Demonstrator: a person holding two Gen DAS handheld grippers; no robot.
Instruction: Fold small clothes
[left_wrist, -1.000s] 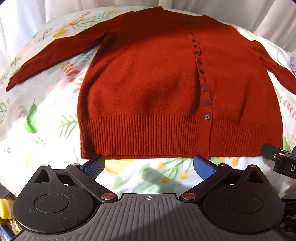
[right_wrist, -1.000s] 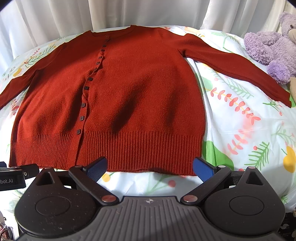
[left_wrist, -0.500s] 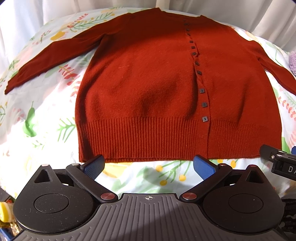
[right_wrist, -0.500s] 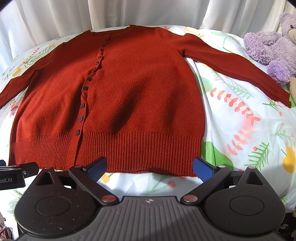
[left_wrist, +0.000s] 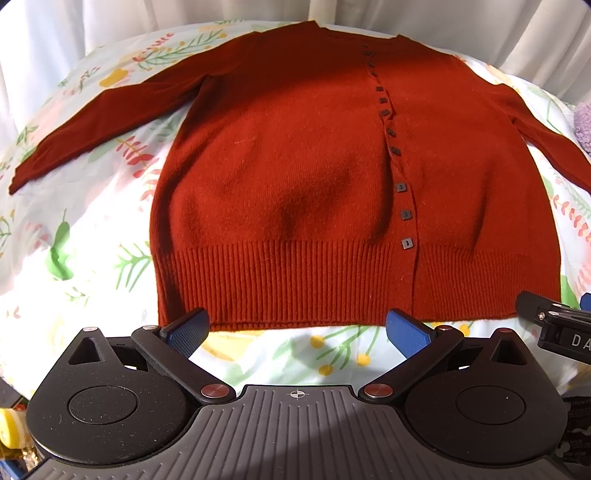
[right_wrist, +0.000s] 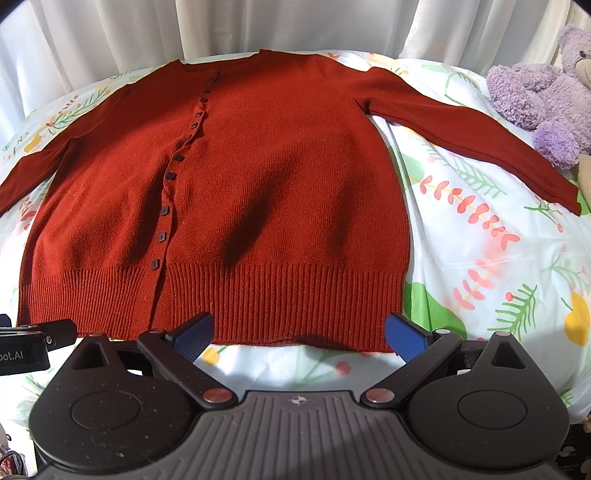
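Note:
A rust-red buttoned cardigan (left_wrist: 295, 177) (right_wrist: 258, 177) lies flat and face up on a floral sheet, both sleeves spread out to the sides. Its ribbed hem (left_wrist: 295, 284) faces me. My left gripper (left_wrist: 297, 330) is open just in front of the hem's left half, its blue pads empty. Over the hem's right half, my right gripper (right_wrist: 299, 334) is open too, with the hem edge between its spread fingers. Dark square buttons (left_wrist: 406, 213) run down the front. The right gripper's body shows at the far right of the left wrist view.
The floral sheet (right_wrist: 498, 258) covers a soft surface. A purple plush bear (right_wrist: 543, 99) sits at the far right beside the right sleeve end. White curtains (right_wrist: 258, 26) hang behind. A yellow item (left_wrist: 9, 430) is at the lower left edge.
Both grippers have crept slightly forward toward the hem; the cardigan itself has not moved. Both stay open.

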